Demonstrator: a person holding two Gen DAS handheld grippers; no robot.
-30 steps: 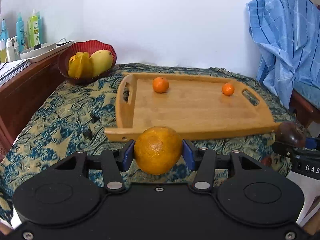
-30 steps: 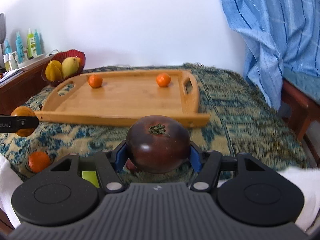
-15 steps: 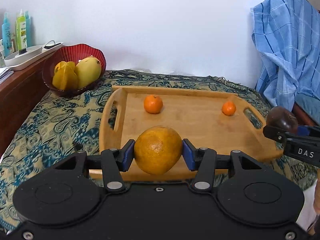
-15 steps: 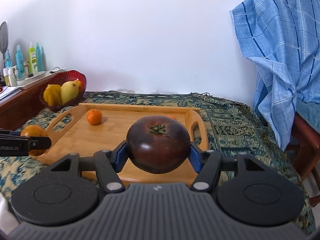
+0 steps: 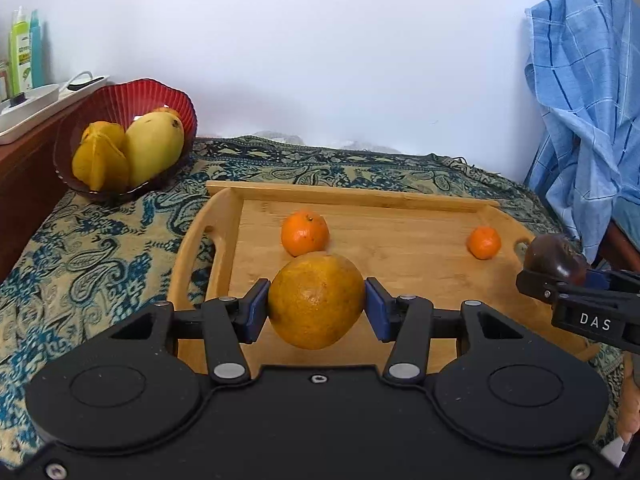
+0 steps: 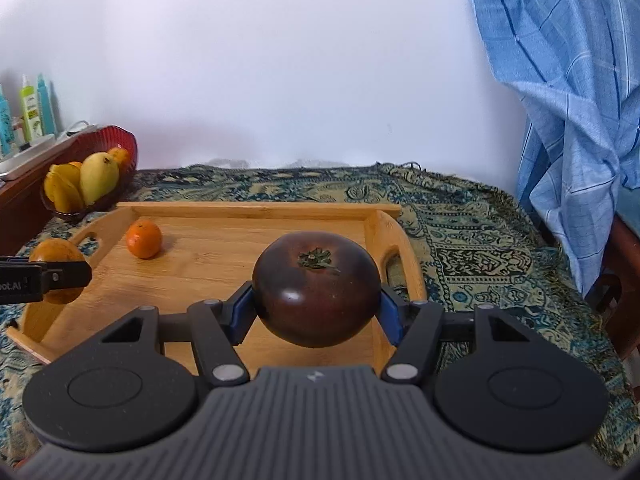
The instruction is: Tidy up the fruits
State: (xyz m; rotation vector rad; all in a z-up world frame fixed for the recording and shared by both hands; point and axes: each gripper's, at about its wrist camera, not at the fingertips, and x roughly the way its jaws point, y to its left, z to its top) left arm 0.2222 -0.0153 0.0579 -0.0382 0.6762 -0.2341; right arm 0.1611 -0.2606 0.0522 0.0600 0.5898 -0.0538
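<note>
My left gripper [image 5: 316, 306] is shut on a large orange [image 5: 316, 300], held above the near part of the wooden tray [image 5: 400, 264]. The right gripper [image 6: 316, 308] is shut on a dark purple tomato-like fruit [image 6: 316, 288] over the tray's right half [image 6: 224, 276]. Two small tangerines lie on the tray, one at centre left [image 5: 305, 233] and one at the right [image 5: 484, 243]. In the right wrist view only the left tangerine [image 6: 144, 239] shows. Each gripper appears at the edge of the other's view, the right one with its fruit [image 5: 554, 260], the left one with the orange [image 6: 56, 258].
A red bowl [image 5: 120, 100] with a mango [image 5: 154, 148] and yellow fruit stands at the back left on the patterned cloth [image 5: 100, 248]. Bottles [image 5: 24, 52] sit on a wooden sideboard at far left. A blue checked cloth [image 5: 588, 100] hangs over a chair at right.
Both grippers have moved forward with their fruits, from before the tray's front edge to above the tray. The tray, bowl and tangerines now look larger and closer.
</note>
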